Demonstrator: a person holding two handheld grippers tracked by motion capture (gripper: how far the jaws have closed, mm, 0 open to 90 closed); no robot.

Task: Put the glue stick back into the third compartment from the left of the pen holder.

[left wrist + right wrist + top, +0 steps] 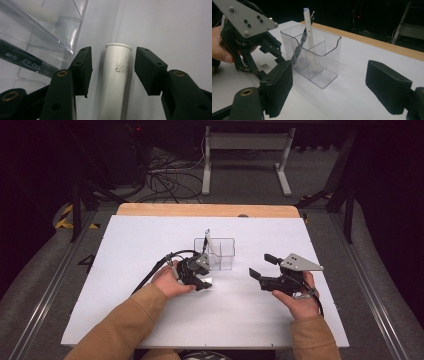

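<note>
The room beyond is dark, with a white frame stand (245,155) and loose cables (167,182) on the floor past the far edge. My white table (150,315) has a wooden strip along that far edge. Near its middle stands a clear divided holder (322,62) with a white pen (308,30) and a dark pen (299,47) leaning in its left compartments. My right tongs (260,266), right of the holder, hang apart and empty. My left tongs (206,280), just near-left of the holder, stand apart either side of a white tube (116,80) lying on the table, pads not touching it. The left gripper view alone reveals that tube's printed label.
</note>
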